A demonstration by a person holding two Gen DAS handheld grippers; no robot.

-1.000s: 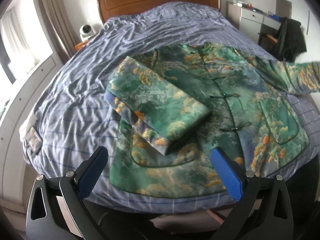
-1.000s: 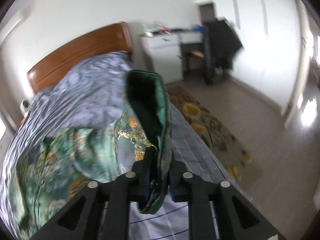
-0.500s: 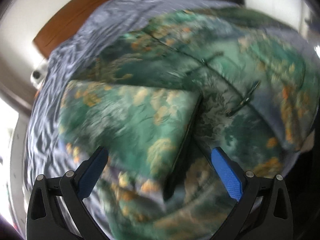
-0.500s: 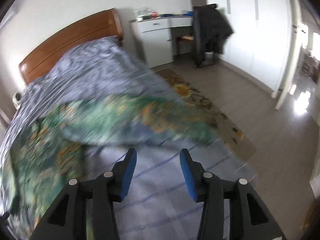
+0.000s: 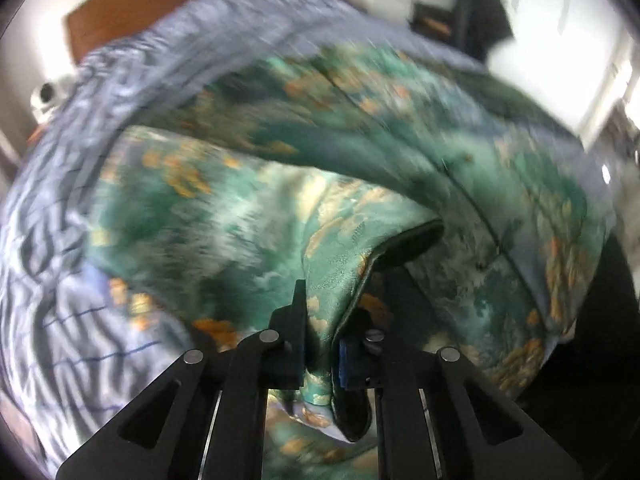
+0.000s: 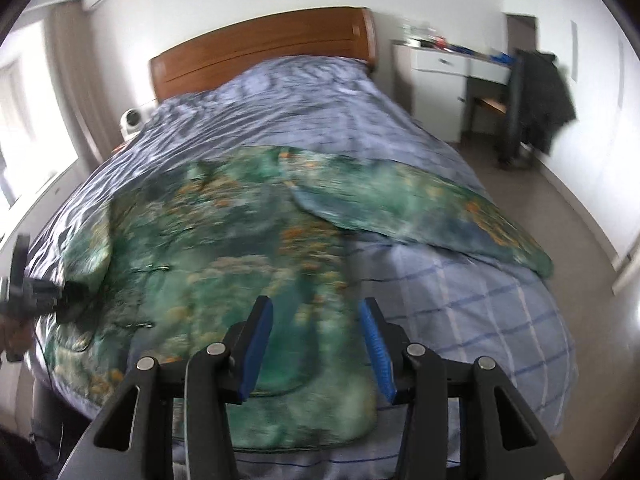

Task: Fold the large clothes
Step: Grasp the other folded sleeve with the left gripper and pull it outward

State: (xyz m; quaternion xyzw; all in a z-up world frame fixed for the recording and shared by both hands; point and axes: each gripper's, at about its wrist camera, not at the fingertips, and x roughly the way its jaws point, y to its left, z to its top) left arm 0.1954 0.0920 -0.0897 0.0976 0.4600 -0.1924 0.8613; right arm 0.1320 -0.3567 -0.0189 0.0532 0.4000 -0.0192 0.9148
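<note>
Jacket cuff sits pinched in left gripper, right gripper apart.

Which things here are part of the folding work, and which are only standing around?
For the job:
jacket
its sleeve
bed
left hand-held gripper, shut on the jacket's cuff
right hand-held gripper, open

Not part of it:
headboard
desk
dark coat

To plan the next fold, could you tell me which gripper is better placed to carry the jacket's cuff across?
Left: the left gripper is shut on the cuff; the right gripper hangs open, empty.
</note>
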